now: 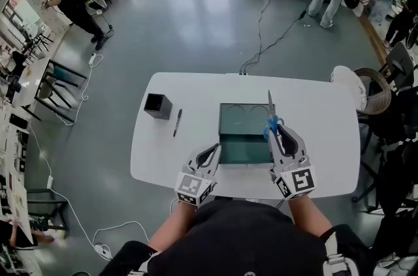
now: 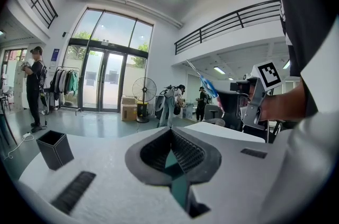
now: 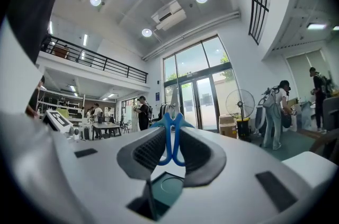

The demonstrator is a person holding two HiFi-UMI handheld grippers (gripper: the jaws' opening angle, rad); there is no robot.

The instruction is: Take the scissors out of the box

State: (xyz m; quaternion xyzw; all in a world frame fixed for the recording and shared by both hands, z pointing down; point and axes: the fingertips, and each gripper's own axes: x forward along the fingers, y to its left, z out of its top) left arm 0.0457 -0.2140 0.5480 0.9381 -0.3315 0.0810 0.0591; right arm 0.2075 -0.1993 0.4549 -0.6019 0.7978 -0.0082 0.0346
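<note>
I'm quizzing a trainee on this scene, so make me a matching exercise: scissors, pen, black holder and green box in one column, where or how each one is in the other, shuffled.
Column A
1. scissors
2. pen
3. black holder
4. green box

Column B
a. standing upright on the table, toward the person's left
b. open, on the table straight in front of the person
c. clamped by the handles in the right gripper, blades pointing away
d. lying flat between holder and box

Pairs: 1-c, 2-d, 3-a, 4-b
</note>
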